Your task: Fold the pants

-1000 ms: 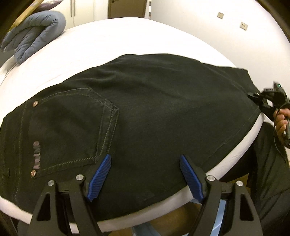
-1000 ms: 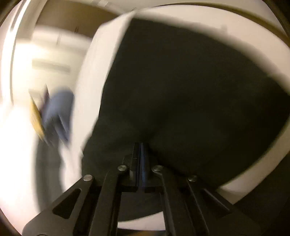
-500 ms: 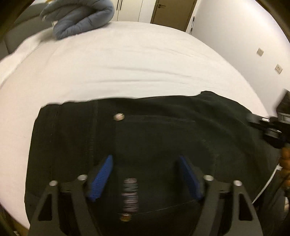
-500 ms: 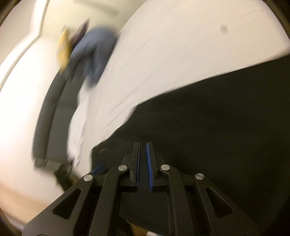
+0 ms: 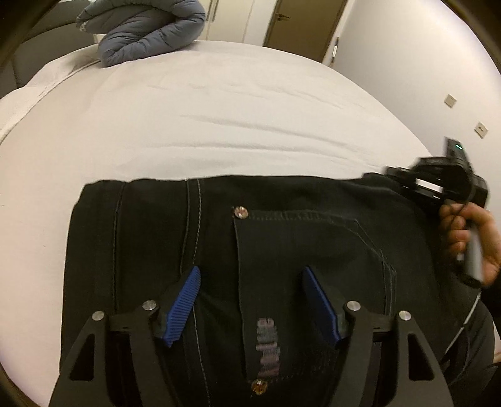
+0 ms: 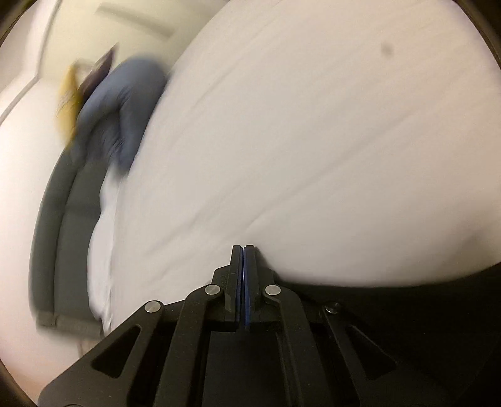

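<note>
Black pants (image 5: 313, 238) lie folded on a white bed (image 5: 219, 125), back pocket with rivets and a grey logo facing up. My left gripper (image 5: 250, 272) hovers open over that pocket, its blue pads (image 5: 184, 300) apart and pressing on nothing. At the pants' far right corner a hand holds my right gripper (image 5: 407, 178). The blurred right wrist view shows the right gripper (image 6: 243, 247) shut with no cloth visible between its jaws. It sits at the pants' edge (image 6: 407, 313), pointing across the bare bed (image 6: 313, 141).
A rolled blue-grey padded jacket (image 5: 147, 31) (image 6: 125, 103) lies at the far end of the bed. Beyond it stand closet doors and a brown door (image 5: 300, 25). A white wall with sockets (image 5: 451, 100) runs along the right. A dark grey headboard (image 6: 62, 234) borders the bed.
The left gripper swung from the leg area to above the back pocket. The right gripper travelled across the pants to their far edge, parting its jaws slightly midway and shutting again.
</note>
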A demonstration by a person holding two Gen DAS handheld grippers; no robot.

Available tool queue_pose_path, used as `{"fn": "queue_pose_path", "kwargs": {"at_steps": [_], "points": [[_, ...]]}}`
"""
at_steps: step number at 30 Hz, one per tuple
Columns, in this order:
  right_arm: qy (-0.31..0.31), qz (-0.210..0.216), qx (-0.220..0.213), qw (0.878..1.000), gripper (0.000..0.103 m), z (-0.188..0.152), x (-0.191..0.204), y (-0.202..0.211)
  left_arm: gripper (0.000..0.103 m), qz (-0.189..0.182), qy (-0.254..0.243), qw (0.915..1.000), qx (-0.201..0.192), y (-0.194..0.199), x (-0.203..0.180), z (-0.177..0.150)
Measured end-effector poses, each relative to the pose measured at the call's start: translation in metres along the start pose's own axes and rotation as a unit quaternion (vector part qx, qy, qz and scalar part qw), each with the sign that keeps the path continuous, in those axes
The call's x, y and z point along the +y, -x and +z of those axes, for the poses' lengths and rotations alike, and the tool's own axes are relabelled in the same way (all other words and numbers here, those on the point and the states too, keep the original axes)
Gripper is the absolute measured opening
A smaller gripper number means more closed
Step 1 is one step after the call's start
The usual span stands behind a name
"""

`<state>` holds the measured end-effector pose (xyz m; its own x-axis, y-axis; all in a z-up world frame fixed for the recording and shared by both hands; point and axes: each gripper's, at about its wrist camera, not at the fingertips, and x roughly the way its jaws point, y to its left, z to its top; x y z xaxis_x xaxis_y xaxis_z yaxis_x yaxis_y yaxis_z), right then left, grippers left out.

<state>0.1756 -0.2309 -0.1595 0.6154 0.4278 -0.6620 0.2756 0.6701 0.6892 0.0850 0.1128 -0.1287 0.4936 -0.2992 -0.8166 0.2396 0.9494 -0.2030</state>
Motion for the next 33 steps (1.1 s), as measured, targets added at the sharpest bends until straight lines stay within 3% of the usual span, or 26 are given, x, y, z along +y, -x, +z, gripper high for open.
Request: {"fn": "queue_pose_path", "kwargs": {"at_steps": [2,4,7,8,9,10,11,12,16,21,25,26,28,31,33], "points": [[-0.024,0.017,-0.005,1.000,0.007,0.003,-0.008,0.024,0.071,0.029,-0.013,0.9995,0.000,0.005,-0.012,0.001],[0.012,0.045,0.007,0.999,0.007,-0.020,0.014,0.033,0.074,0.043,-0.039,0.9983,-0.007,0.009,-0.031,-0.003],[0.065,0.097,0.081,0.990,0.007,-0.064,0.033,0.036,0.076,0.066,-0.071,0.9953,-0.001,0.003,-0.040,-0.010],[0.080,0.090,0.098,0.988,0.007,-0.081,0.036,0.030,0.077,0.067,-0.063,0.9958,0.004,-0.002,-0.036,-0.009],[0.085,0.073,0.106,0.988,0.001,-0.090,0.031,0.026,0.078,0.061,-0.046,0.9971,0.004,-0.004,-0.027,-0.009],[0.070,0.062,0.107,0.990,0.000,-0.092,0.016,0.026,0.077,0.036,-0.031,0.9989,0.002,-0.004,-0.015,-0.011],[0.032,0.094,0.098,0.990,0.000,-0.089,-0.004,0.030,0.074,0.021,-0.024,0.9995,0.002,-0.002,-0.008,-0.010],[0.001,0.112,0.078,0.991,0.000,-0.085,-0.021,0.040,0.072,0.023,-0.025,0.9994,0.002,-0.002,-0.006,-0.010],[-0.066,0.088,-0.026,0.994,0.000,-0.052,-0.094,0.112,0.070,0.012,-0.023,0.9997,0.001,-0.001,0.000,-0.008],[-0.125,0.032,-0.166,0.978,0.000,-0.028,-0.206,0.242,0.070,0.027,-0.023,0.9994,0.001,-0.002,-0.003,-0.005],[-0.170,-0.013,-0.277,0.946,0.000,-0.011,-0.285,0.357,0.070,0.043,-0.021,0.9988,0.005,0.005,-0.014,-0.006],[-0.187,-0.038,-0.302,0.934,0.009,-0.011,-0.296,0.383,0.070,0.051,-0.022,0.9984,0.004,0.008,-0.017,-0.004],[-0.219,-0.098,-0.333,0.912,0.009,-0.014,-0.324,0.426,0.070,0.054,-0.019,0.9983,-0.004,0.016,-0.027,-0.004],[-0.240,-0.007,-0.361,0.901,0.009,-0.032,-0.328,0.451,0.077,0.044,-0.028,0.9985,-0.018,0.024,-0.054,-0.007],[-0.197,0.038,-0.330,0.922,0.009,-0.037,-0.297,0.435,0.082,0.027,-0.044,0.9984,-0.021,0.024,-0.081,-0.011]]}}
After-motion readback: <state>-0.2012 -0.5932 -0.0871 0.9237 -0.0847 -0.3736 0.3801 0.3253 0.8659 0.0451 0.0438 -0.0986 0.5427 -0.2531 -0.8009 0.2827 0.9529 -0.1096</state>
